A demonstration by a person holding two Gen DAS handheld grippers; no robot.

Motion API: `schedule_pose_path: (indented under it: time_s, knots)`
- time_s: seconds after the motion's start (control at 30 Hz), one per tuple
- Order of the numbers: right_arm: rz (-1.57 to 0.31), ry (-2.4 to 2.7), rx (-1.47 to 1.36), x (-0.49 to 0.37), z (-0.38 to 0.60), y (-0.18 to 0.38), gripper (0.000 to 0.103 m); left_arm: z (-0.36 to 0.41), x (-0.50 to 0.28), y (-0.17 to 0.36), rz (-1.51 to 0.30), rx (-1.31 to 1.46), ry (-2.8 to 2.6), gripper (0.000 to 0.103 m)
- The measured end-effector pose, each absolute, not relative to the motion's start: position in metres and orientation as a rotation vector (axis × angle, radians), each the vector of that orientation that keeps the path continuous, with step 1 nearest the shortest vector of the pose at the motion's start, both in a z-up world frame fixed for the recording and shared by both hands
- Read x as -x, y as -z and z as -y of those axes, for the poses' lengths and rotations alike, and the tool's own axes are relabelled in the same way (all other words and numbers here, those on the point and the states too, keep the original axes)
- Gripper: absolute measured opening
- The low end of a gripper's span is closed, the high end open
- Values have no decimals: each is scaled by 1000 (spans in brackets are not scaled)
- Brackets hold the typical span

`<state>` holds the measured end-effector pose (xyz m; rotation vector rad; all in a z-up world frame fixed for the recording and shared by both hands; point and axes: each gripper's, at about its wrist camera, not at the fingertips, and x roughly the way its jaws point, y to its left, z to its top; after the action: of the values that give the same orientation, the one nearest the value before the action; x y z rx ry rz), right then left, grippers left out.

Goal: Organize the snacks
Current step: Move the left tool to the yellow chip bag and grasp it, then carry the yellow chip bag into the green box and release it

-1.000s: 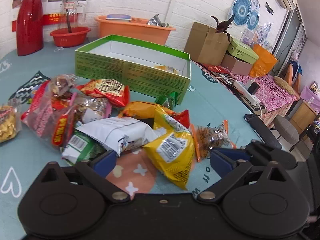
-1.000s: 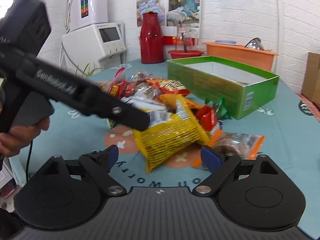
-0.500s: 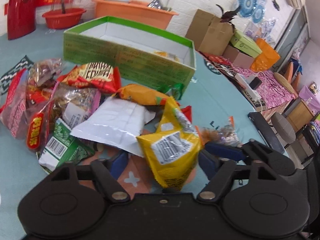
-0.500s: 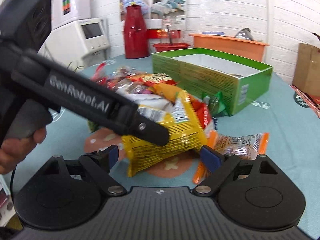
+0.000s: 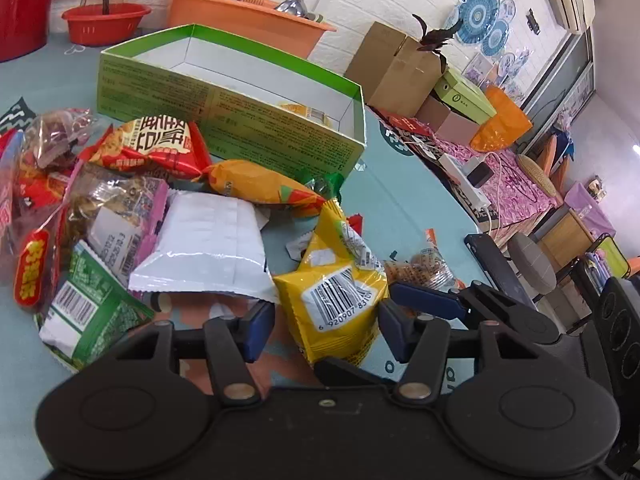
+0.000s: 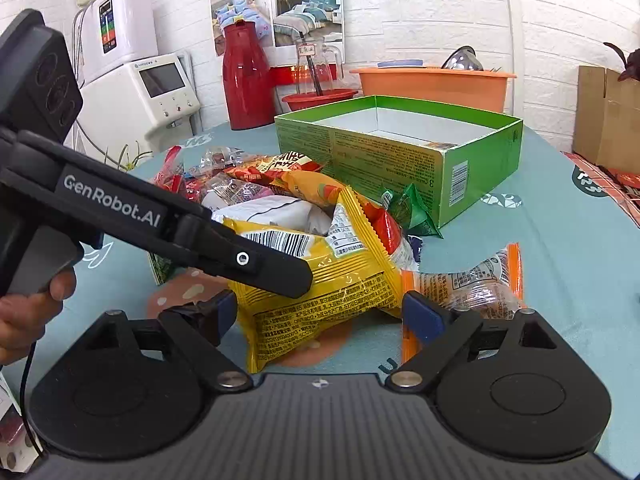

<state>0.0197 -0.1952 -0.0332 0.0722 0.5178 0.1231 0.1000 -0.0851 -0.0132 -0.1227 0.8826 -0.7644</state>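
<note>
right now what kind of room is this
Probably a lived-in home room, a dining or utility corner. A cloth-covered table sits by a white brick wall, with a red thermos jug and a countertop water dispenser behind it, and bedding posters on the wall.

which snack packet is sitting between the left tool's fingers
The yellow packet with the big barcode facing up. It lies between the left tool fingers, whose jaws have just been closing around it; the white packet lies just outside.
</note>
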Motion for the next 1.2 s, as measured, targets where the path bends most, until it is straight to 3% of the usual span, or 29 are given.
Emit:
schedule_pose_path:
  time_s: [0.23, 0.3, 0.47, 0.73, 1.2]
  knots:
    - [-503, -100, -44, -28, 192, 36, 103, 98, -101, 16, -879, 125, 762, 58]
    - [-491, -74, -43, -25, 192, 34, 98, 99, -96, 14, -866, 120, 749, 54]
    - [-454, -78, -68, -12, 196, 22, 91, 101, -79, 1, -810, 74, 756, 53]
    - [-331, -77, -35, -14, 197, -17, 91, 96, -72, -42, -659, 66, 771, 52]
    - [-263, -54, -78, -91, 224, -40, 91, 112, -156, -68, -585, 67, 760, 52]
